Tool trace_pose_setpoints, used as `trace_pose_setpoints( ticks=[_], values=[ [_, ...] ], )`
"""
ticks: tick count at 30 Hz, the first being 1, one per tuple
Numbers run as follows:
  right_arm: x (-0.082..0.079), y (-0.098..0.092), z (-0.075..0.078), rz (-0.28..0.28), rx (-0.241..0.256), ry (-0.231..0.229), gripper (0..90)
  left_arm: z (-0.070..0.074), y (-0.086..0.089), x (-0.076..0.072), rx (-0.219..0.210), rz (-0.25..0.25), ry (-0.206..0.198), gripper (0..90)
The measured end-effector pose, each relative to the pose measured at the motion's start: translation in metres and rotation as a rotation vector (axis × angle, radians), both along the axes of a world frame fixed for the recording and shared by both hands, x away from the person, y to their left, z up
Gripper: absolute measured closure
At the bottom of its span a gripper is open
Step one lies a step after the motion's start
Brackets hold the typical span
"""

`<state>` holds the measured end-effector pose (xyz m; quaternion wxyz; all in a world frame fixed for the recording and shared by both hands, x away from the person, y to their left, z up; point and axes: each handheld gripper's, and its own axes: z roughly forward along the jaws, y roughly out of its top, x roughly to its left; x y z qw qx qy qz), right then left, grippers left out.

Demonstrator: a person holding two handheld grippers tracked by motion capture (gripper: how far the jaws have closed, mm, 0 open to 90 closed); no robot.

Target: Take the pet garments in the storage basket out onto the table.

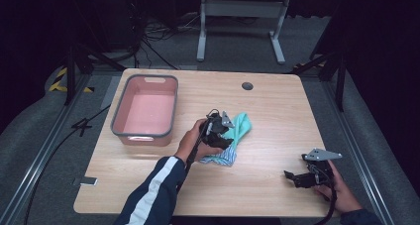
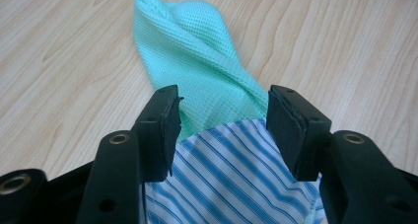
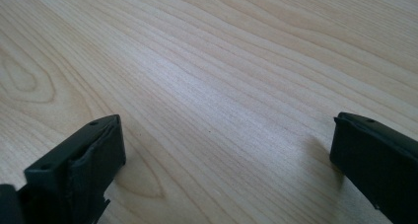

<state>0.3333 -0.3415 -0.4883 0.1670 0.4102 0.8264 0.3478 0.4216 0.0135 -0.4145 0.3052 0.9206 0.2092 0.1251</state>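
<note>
- The left gripper hovers over a mint-green waffle-weave cloth and a blue-and-white striped fabric piece; its fingers stand apart, straddling the striped piece without pinching it.
- Both fabrics lie touching at the middle of the light wooden tabletop, just right of a pink plastic bin with a grey rim.
- The right gripper rests near the front right edge, fingers wide apart, holding nothing.
</note>
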Motion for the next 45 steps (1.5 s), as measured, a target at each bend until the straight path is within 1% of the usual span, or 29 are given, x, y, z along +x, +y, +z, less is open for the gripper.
trace_pose_setpoints(
  ticks=[5, 8, 9, 15, 17, 19, 20, 26, 30, 32, 33, 36, 37, 39, 41, 44, 45],
  values=[
    [0.0, 0.0, 0.0, 0.0, 0.0, 0.0, 0.7, 0.004, 0.002, -0.004, -0.002, -0.004, -0.007, 45.3],
    [0.0, 0.0, 0.0, 0.0, 0.0, 0.0, 0.7, 0.007, 0.004, -0.007, 0.008, -0.014, -0.009, 45.3],
    [0.0, 0.0, 0.0, 0.0, 0.0, 0.0, 0.7, 0.008, 0.005, -0.008, 0.024, -0.019, -0.017, 45.6],
    [0.0, 0.0, 0.0, 0.0, 0.0, 0.0, 0.7, 0.013, 0.01, -0.016, 0.026, -0.037, -0.025, 42.1],
    [0.0, 0.0, 0.0, 0.0, 0.0, 0.0, 0.7, 0.015, 0.012, -0.019, 0.032, -0.039, -0.029, 40.9],
    [0.0, 0.0, 0.0, 0.0, 0.0, 0.0, 0.7, 0.016, 0.014, -0.022, 0.045, -0.052, -0.032, 39.7],
    [0.0, 0.0, 0.0, 0.0, 0.0, 0.0, 0.7, 0.016, 0.015, -0.023, 0.042, -0.053, -0.033, 39.7],
    [0.0, 0.0, 0.0, 0.0, 0.0, 0.0, 0.7, 0.015, 0.023, -0.031, 0.067, -0.069, -0.034, 37.6],
    [0.0, 0.0, 0.0, 0.0, 0.001, 0.0, 0.7, 0.016, 0.03, -0.035, 0.061, -0.078, -0.028, 34.7],
    [0.0, 0.0, 0.0, -0.002, -0.001, -0.002, 0.7, 0.015, 0.034, -0.037, 0.057, -0.078, -0.032, 32.6],
    [0.0, 0.0, 0.0, -0.002, -0.001, -0.001, 0.7, 0.015, 0.037, -0.038, 0.059, -0.086, -0.028, 32.0],
    [0.0, 0.0, 0.0, -0.002, -0.001, -0.001, 0.7, 0.014, 0.04, -0.04, 0.066, -0.089, -0.035, 30.3],
    [0.0, 0.0, 0.0, -0.002, 0.0, -0.001, 0.7, 0.013, 0.043, -0.042, 0.075, -0.096, -0.028, 30.3],
    [0.0, 0.0, 0.0, -0.002, 0.0, -0.001, 0.7, 0.013, 0.046, -0.045, 0.084, -0.106, -0.034, 28.1],
    [0.0, 0.0, 0.0, -0.002, -0.001, -0.001, 0.7, 0.012, 0.05, -0.048, 0.084, -0.111, -0.032, 27.1],
    [0.0, 0.0, 0.0, -0.003, 0.0, -0.001, 0.7, 0.011, 0.056, -0.052, 0.089, -0.118, -0.039, 26.0],
    [0.0, 0.0, 0.0, -0.003, -0.001, -0.001, 0.7, 0.011, 0.058, -0.053, 0.1, -0.121, -0.046, 25.9]
  ],
)
